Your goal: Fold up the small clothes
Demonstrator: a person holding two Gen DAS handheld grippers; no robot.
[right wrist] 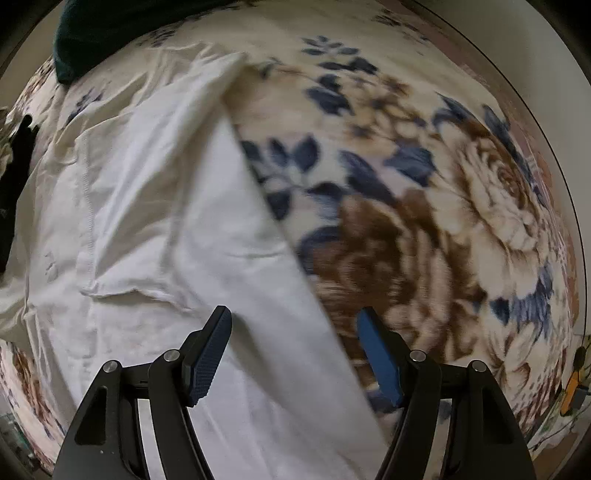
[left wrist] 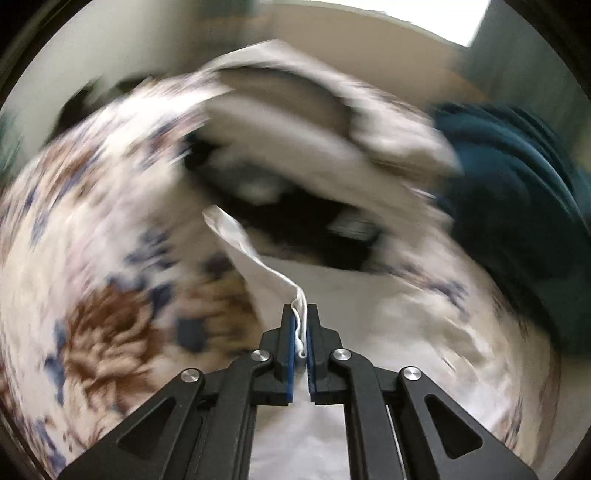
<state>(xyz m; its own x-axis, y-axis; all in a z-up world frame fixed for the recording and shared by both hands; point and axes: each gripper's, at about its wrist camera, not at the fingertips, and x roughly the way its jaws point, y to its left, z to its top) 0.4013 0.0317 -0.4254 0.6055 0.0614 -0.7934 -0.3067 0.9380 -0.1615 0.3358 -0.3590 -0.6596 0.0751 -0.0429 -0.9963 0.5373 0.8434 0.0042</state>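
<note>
A white garment (right wrist: 155, 229) lies spread on a floral blanket (right wrist: 424, 206). My left gripper (left wrist: 300, 325) is shut on an edge of the white garment (left wrist: 258, 258) and holds it lifted above the blanket (left wrist: 92, 258); the view is blurred by motion. My right gripper (right wrist: 295, 325) is open and empty, low over the garment's right edge, its left finger (right wrist: 207, 354) over the white cloth and its right finger (right wrist: 376, 354) over the blanket.
A dark teal cloth (left wrist: 517, 206) lies at the right in the left wrist view and shows at the top left in the right wrist view (right wrist: 110, 26). A black object (right wrist: 18, 155) sits at the left edge. A wall rises behind the bed.
</note>
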